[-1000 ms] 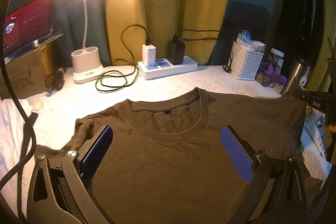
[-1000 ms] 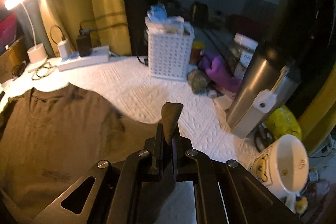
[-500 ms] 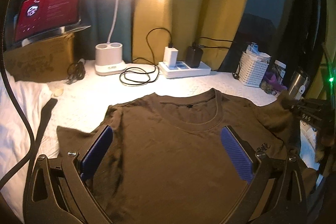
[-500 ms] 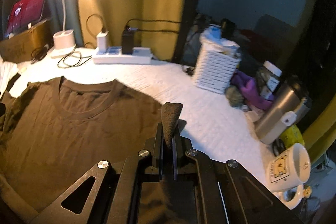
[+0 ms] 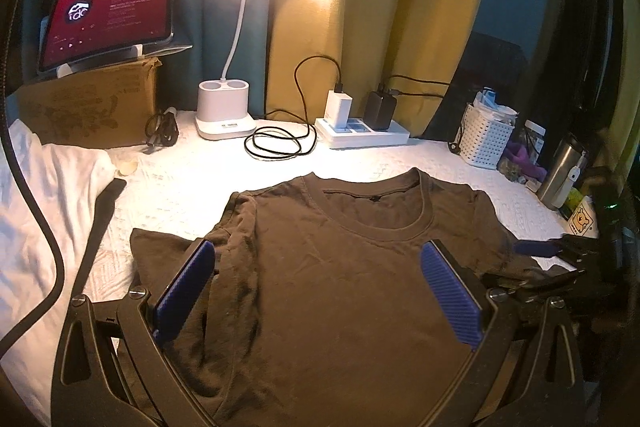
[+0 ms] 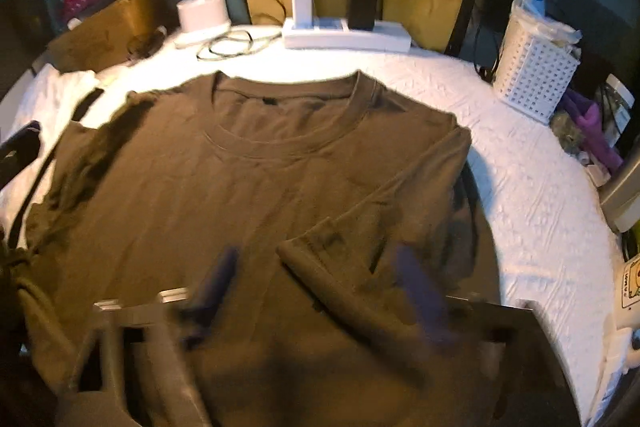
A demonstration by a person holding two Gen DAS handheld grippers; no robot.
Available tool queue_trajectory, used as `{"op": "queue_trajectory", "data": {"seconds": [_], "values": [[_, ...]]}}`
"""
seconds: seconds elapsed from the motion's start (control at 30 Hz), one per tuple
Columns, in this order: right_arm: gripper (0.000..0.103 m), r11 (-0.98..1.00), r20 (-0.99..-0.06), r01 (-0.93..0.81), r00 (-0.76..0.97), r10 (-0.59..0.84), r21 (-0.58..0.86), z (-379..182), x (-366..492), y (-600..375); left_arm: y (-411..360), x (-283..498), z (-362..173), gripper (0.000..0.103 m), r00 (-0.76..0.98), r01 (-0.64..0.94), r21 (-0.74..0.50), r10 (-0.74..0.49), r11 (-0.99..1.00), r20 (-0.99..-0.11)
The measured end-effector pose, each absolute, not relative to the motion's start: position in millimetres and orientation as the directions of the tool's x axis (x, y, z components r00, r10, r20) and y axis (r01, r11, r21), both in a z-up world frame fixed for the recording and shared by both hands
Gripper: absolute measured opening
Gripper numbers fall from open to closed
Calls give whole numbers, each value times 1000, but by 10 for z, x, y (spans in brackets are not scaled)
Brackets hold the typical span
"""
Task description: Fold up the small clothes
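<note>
The right gripper (image 6: 320,291) no longer pinches the brown cloth that stood up between its closed fingers a moment ago — its jaws have just been opening, and now they stand wide apart, blurred, with nothing pressed between the pads. The sleeve (image 6: 360,267) that it carried lies now folded inward over the right side of the t-shirt (image 6: 256,179), and the cuff edge sits between the two open fingers but free of them.

The t-shirt is spread flat on the white cloth of the desk (image 5: 280,179), front side up, the collar (image 5: 376,223) toward the lamp (image 5: 226,115) and the power strip (image 5: 362,135), the hem toward the person. So its long axis runs away from both grippers, from near to far.

The left gripper (image 5: 320,291) hovers over the chest of the t-shirt, also wide open and holding nothing. Its left finger stands just beside the left sleeve (image 5: 172,251), which is not yet folded and spreads out toward the white garment (image 5: 52,195) at the edge.

I judge that this left sleeve is the next thing to fold — it lies to the left of the left gripper and near to it, while the right gripper is well apart from it, on the other side. The left hand is clearly the nearer one for this.
</note>
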State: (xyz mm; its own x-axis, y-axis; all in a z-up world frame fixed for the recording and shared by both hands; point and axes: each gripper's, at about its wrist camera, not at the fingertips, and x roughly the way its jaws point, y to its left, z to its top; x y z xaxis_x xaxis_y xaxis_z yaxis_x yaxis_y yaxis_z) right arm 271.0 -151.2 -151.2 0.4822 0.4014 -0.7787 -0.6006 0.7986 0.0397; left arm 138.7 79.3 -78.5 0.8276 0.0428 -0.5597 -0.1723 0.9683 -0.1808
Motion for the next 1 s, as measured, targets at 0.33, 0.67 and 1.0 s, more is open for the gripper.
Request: {"op": "queue_trajectory", "data": {"seconds": [0.33, 0.67, 1.0], "values": [[87, 895, -765, -410, 516, 386, 176, -1522, 2940, -2532, 646, 1362, -731, 101, 828, -159, -148, 50, 976, -558], [87, 812, -786, -522, 373, 493, 262, -1720, 2655, -2385, 526, 1275, -696, 101, 819, -157, -127, 57, 979, -571], [87, 828, -778, -529, 435, 454, 187, -1562, 2402, -2416, 596, 1109, -656, 101, 822, -178, -111, 86, 978, -563]]}}
